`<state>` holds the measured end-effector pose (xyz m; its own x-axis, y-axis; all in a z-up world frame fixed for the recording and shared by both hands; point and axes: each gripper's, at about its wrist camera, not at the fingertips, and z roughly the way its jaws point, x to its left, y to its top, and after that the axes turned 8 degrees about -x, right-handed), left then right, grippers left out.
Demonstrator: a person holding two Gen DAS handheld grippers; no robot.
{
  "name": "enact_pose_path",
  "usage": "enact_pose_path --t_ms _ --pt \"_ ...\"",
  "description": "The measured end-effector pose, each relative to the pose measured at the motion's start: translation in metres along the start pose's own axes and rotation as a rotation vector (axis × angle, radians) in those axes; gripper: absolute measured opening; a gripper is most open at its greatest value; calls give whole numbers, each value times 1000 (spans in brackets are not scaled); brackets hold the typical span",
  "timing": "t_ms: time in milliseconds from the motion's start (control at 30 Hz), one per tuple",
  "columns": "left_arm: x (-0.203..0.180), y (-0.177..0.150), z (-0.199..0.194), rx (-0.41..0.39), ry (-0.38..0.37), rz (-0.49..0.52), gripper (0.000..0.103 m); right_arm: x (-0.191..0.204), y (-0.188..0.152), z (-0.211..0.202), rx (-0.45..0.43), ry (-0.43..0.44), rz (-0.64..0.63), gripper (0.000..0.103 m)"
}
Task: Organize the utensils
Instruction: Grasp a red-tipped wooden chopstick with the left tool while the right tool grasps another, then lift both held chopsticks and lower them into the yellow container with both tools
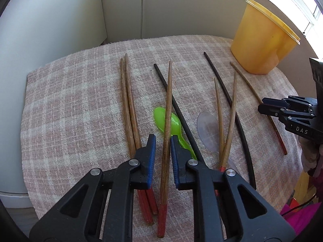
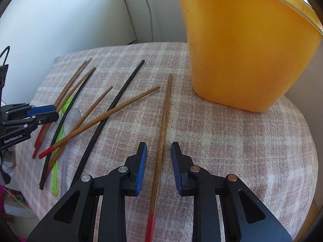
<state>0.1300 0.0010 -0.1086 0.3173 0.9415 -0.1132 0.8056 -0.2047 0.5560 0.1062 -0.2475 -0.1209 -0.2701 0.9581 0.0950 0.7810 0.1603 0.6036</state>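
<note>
Two tongs gaping: left tongs (image 1: 163, 139) and right tongs (image 2: 158, 148) each straddle wooden chopstick (image 2: 161, 133); we close centred, lift level toward yellow container (image 2: 248, 46).

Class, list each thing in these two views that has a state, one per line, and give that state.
Left tongs: open, straddling a wooden chopstick, not gripping.
Right tongs: open, straddling another wooden chopstick, not gripping.
Yellow tub: upright on the checked cloth, lidless.
Green spoon: lying flat under the chopstick.
Clear spoon: lying flat under crossed chopsticks.
</note>
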Motion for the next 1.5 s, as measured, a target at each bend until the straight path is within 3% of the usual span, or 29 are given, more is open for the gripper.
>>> enact_pose_path --t_ms 167,600,1000,1267,1500 --pt "7 -2 5 -3 -31 -41 5 0 2 2 10 4 -5 7" --pt "22 -6 -60 -139 -100 -134 5 -4 3 -29 -49 81 45 5" --pt "-12 33 -119 -343 -201 -112 5 -2 19 -96 -253 122 19 5" --pt "-50 77 -131 -458 -252 -60 5 -19 50 -125 -389 106 52 5" --pt "-76 113 -120 -505 -305 -70 5 -28 80 -141 -495 56 52 5"
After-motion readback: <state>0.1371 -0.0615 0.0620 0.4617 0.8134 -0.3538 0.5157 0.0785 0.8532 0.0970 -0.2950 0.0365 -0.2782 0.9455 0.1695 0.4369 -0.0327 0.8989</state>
